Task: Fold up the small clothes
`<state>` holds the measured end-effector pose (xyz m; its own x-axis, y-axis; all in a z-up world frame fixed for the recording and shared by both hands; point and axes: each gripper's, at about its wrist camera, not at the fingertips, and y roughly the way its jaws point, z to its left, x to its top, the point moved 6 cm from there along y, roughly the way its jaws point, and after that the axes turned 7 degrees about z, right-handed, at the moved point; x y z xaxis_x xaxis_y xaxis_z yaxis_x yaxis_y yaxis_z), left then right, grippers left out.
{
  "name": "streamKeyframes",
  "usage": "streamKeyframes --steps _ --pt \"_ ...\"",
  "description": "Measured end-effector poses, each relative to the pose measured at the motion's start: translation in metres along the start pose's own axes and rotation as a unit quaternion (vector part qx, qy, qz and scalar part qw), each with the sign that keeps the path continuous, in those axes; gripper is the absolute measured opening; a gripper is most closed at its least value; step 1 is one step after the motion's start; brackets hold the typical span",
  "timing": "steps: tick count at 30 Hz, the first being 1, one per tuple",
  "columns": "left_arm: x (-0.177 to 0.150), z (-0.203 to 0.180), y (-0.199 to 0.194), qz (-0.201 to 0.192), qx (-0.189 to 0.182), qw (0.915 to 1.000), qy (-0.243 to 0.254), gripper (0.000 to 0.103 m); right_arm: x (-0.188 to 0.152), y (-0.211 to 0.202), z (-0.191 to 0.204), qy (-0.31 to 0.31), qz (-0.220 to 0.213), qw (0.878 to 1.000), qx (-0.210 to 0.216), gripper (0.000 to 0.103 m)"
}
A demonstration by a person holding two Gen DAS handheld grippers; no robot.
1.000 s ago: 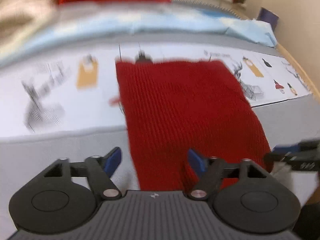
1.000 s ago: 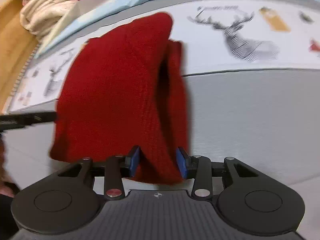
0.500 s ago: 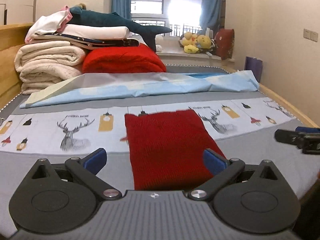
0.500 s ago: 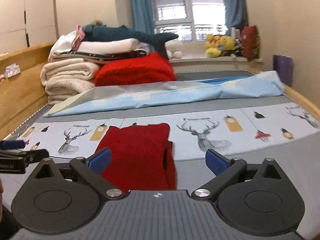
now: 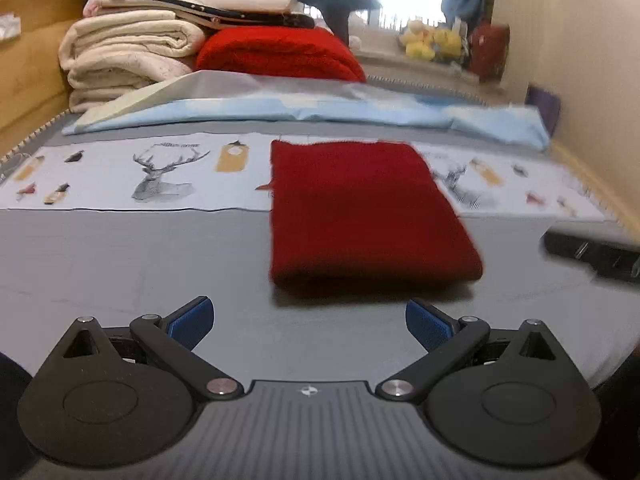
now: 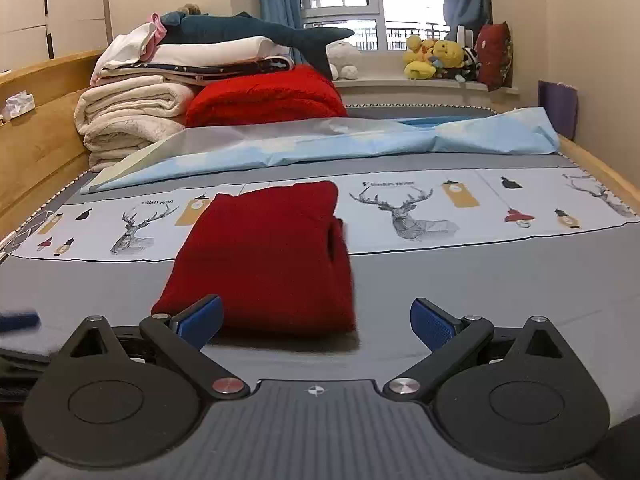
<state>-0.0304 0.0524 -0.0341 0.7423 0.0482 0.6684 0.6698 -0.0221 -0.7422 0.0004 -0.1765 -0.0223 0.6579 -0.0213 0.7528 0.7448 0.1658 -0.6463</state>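
Note:
A dark red knitted garment (image 5: pixel 360 212) lies folded into a rectangle on the grey bed sheet (image 5: pixel 120 264); it also shows in the right wrist view (image 6: pixel 268 256). My left gripper (image 5: pixel 310 324) is open and empty, just in front of the garment's near edge and apart from it. My right gripper (image 6: pixel 316 320) is open and empty, close to the garment's near edge. The other gripper's tip shows at the right edge of the left wrist view (image 5: pixel 596 256) and at the left edge of the right wrist view (image 6: pixel 18 320).
A printed deer-pattern strip (image 6: pixel 440 208) crosses the bed behind the garment. A light blue sheet (image 6: pixel 320 144) lies further back. A stack of folded blankets (image 6: pixel 132 112), a red blanket (image 6: pixel 264 98) and a plush shark (image 6: pixel 256 30) stand at the head. Wooden bed rails (image 6: pixel 36 132) line both sides.
My right gripper let go of the garment's fold and opened. Both grippers drew back from the garment, which now lies flat and folded.

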Motion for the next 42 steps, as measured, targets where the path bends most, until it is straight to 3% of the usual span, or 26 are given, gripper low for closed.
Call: streamKeyframes --steps 2,6,13,42 --pt "0.002 0.0 0.005 0.0 0.016 0.9999 0.004 0.102 0.002 0.005 0.007 -0.003 0.004 1.0 -0.002 0.099" --pt "0.007 0.002 0.01 0.005 0.012 0.9997 -0.022 0.102 0.005 0.012 0.02 -0.007 0.007 1.0 0.005 0.099" --pt "0.012 -0.005 0.015 0.004 0.014 0.9998 -0.012 0.102 0.0 0.019 0.035 -0.035 0.018 0.999 0.005 0.099" --pt "0.015 -0.004 0.023 0.014 0.009 0.9997 -0.02 0.102 0.004 0.025 0.04 -0.036 0.031 0.999 0.002 0.099"
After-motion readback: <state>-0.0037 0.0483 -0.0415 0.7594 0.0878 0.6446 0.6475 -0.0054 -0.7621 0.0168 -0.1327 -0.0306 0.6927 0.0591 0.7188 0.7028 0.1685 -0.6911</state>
